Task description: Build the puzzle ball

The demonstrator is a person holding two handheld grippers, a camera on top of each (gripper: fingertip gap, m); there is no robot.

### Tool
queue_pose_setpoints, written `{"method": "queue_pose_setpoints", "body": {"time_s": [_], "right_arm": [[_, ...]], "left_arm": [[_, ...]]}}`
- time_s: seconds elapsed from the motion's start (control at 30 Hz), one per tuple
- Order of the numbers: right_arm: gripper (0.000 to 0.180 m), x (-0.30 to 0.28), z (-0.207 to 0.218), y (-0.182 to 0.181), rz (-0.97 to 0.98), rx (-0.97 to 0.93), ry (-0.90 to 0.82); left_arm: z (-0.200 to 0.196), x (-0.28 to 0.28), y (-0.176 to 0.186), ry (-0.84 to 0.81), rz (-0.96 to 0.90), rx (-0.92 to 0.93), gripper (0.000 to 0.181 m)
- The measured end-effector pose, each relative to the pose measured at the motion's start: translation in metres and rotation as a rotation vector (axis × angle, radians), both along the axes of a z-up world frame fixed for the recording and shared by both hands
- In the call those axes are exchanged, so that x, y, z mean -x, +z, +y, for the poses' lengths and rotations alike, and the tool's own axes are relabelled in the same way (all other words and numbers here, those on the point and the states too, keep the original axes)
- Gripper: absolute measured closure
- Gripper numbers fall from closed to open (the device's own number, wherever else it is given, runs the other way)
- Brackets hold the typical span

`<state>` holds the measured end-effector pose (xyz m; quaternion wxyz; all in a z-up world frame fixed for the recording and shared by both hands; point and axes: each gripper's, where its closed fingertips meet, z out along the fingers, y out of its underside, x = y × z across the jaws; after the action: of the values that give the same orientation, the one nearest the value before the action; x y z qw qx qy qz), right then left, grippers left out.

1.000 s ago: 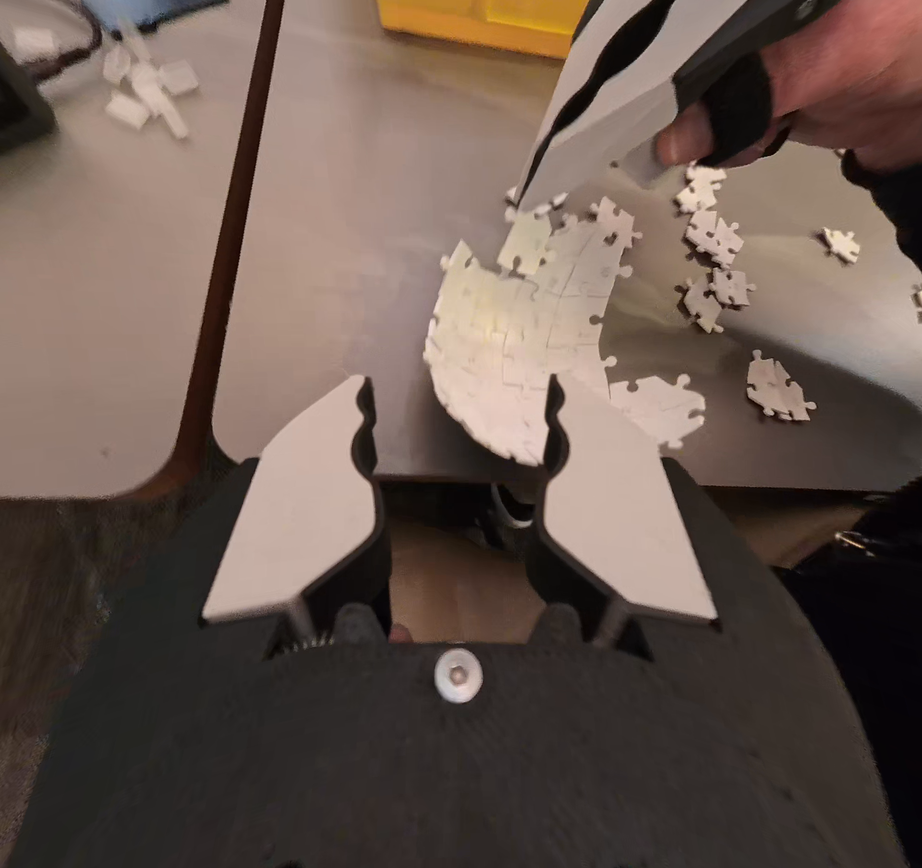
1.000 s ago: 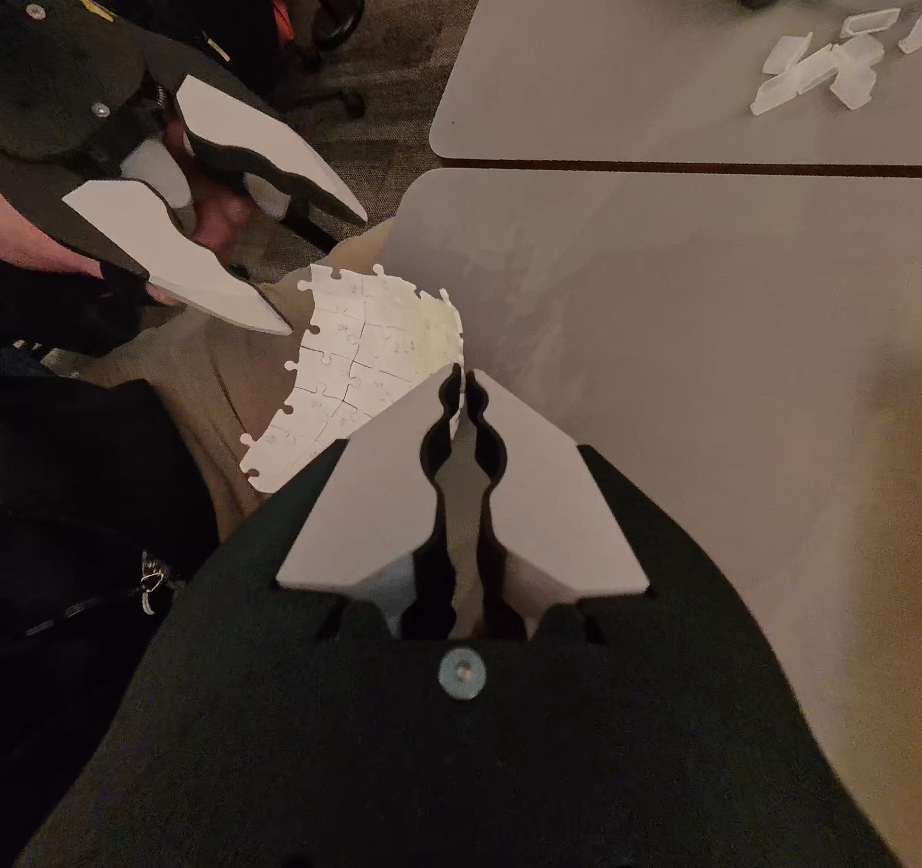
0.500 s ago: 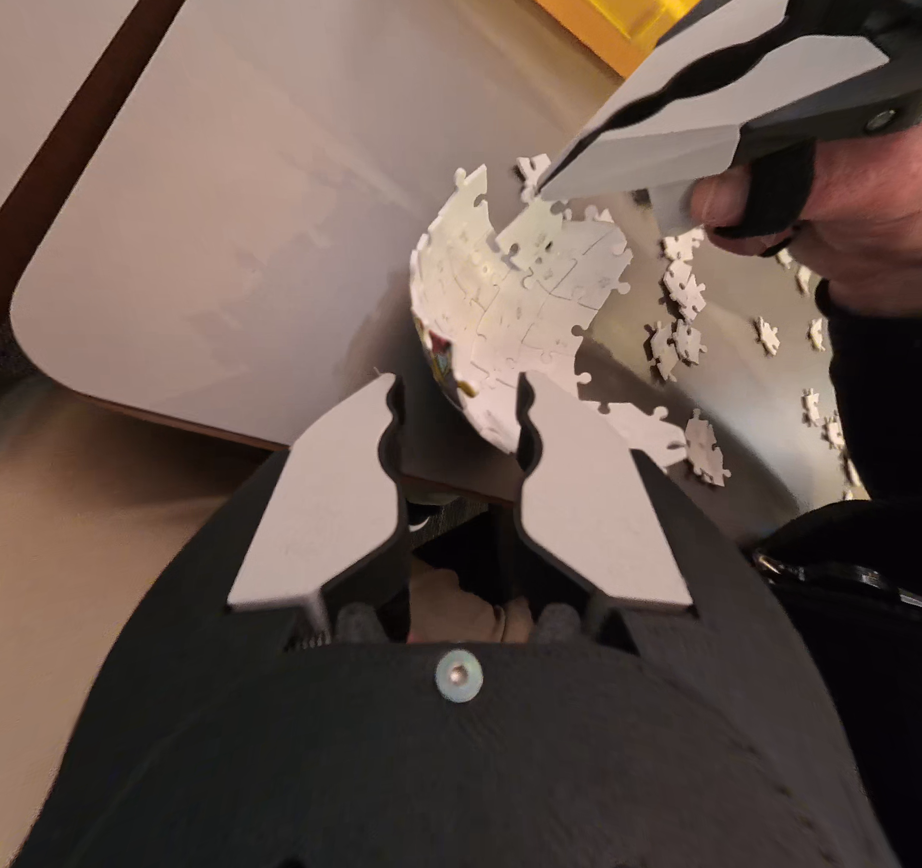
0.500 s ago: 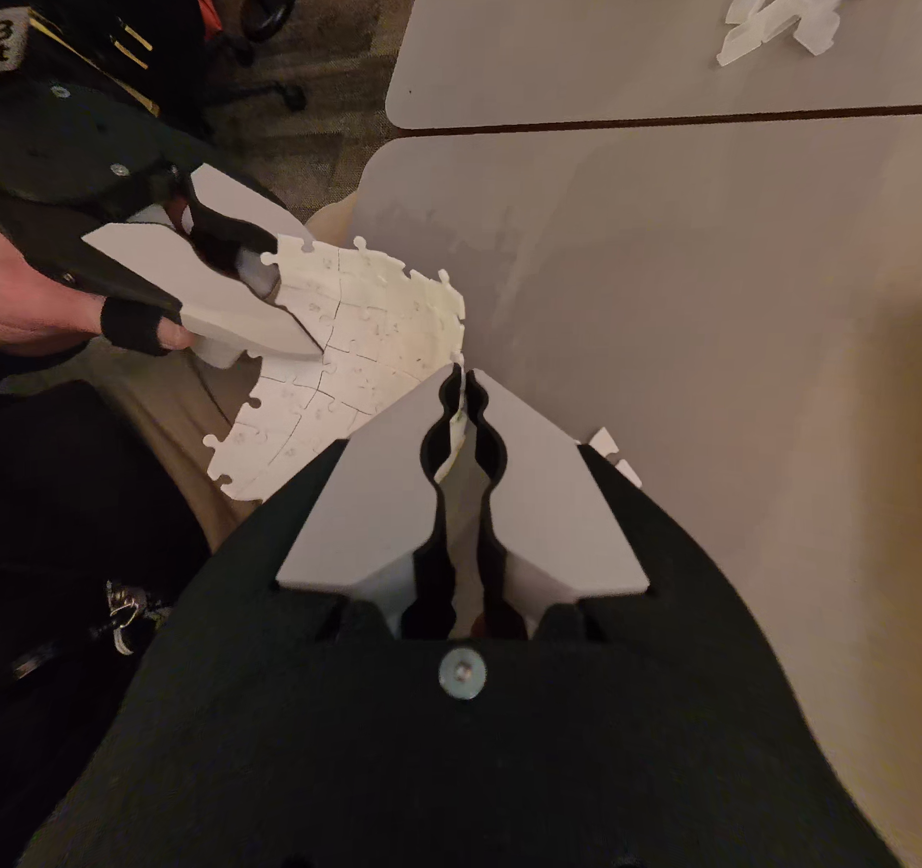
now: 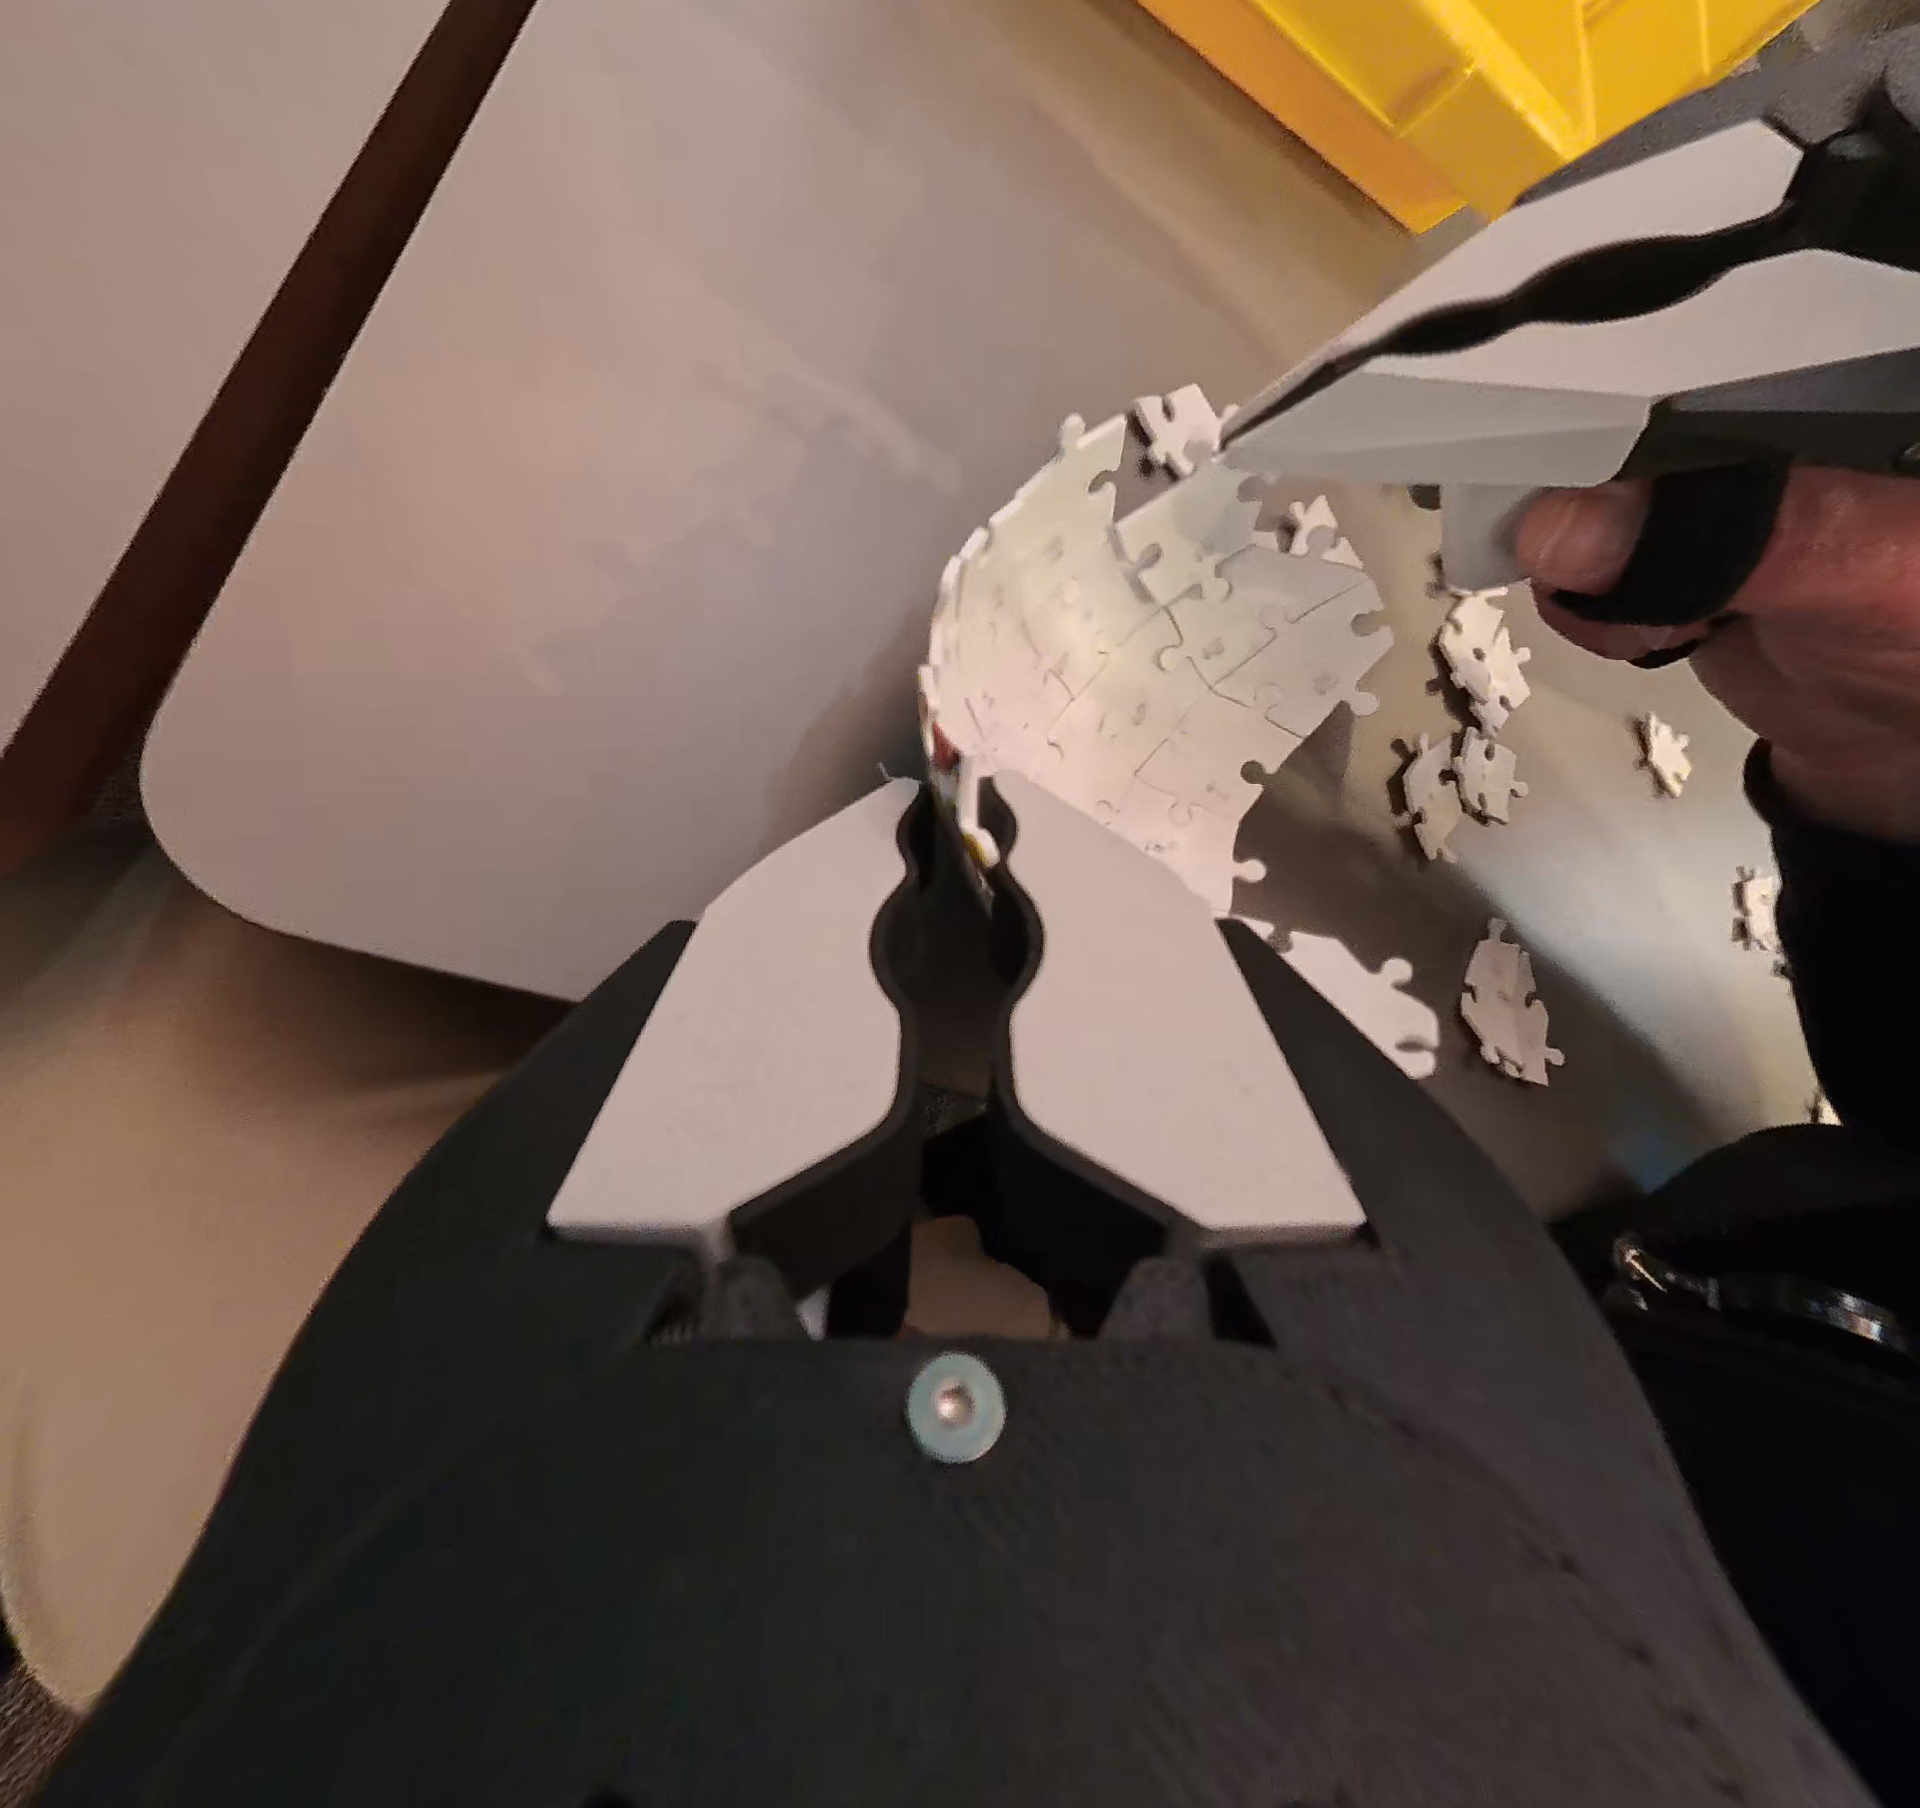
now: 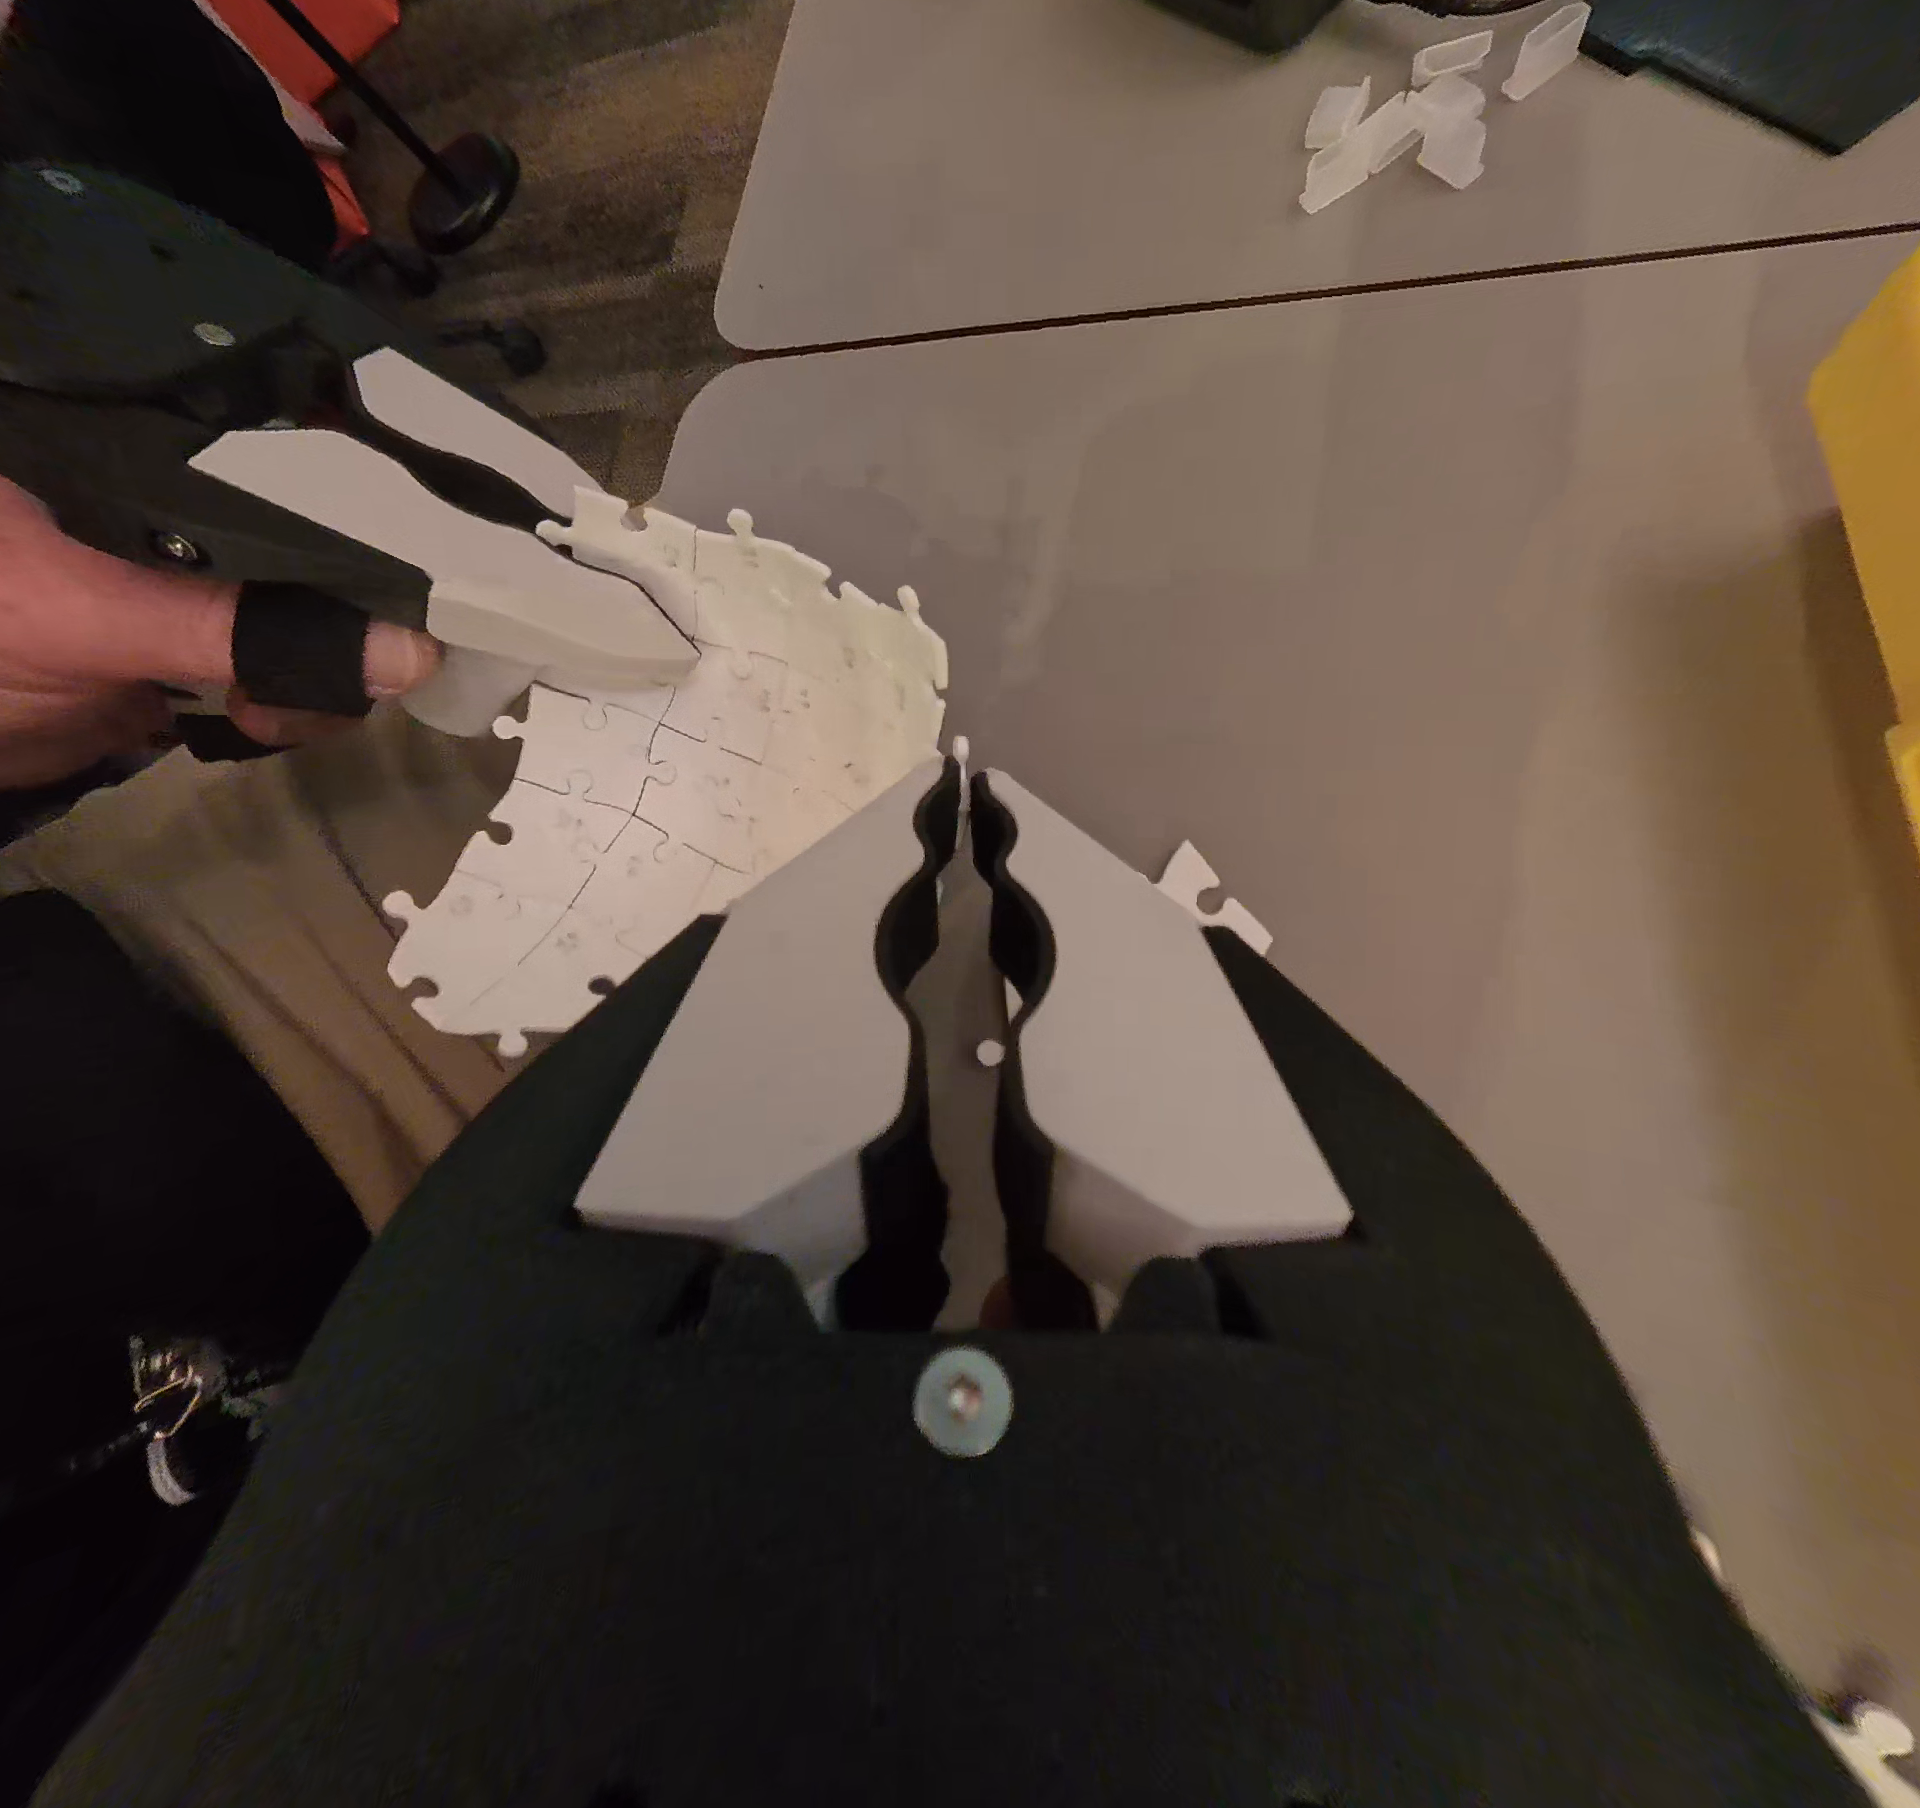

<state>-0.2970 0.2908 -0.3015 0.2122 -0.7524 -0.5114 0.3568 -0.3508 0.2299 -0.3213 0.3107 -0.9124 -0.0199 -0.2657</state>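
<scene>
Where both grippers pinch, curved white puzzle shell

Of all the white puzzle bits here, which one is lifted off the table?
The big curved puzzle shell, held between the left gripper and right gripper. The small loose puzzle pieces all lie flat on the table.

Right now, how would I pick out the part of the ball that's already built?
Start at the near corner of the grey table, in front of the yellow bin. There a curved white shell of joined pieces is held up between the two grippers. Unlike the loose pieces lying flat to its right, it is large, bowl-shaped and lifted.
</scene>
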Motion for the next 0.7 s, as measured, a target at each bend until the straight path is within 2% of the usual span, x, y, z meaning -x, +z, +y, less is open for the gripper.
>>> {"method": "queue_pose_setpoints", "body": {"time_s": [0.03, 0.5, 0.7], "right_arm": [[0.18, 0.0, 0.0, 0.0, 0.005, -0.003, -0.01], [0.179, 0.001, 0.017, -0.006, 0.056, -0.105, -0.125], [0.171, -0.001, 0.022, -0.007, 0.096, -0.077, -0.143]], "left_arm": [[0.001, 0.001, 0.0, -0.001, 0.016, 0.002, 0.174], [0.025, 0.014, 0.007, -0.152, 0.205, 0.103, 0.175], [0.034, 0.014, 0.008, -0.208, 0.23, 0.155, 0.177]]}}
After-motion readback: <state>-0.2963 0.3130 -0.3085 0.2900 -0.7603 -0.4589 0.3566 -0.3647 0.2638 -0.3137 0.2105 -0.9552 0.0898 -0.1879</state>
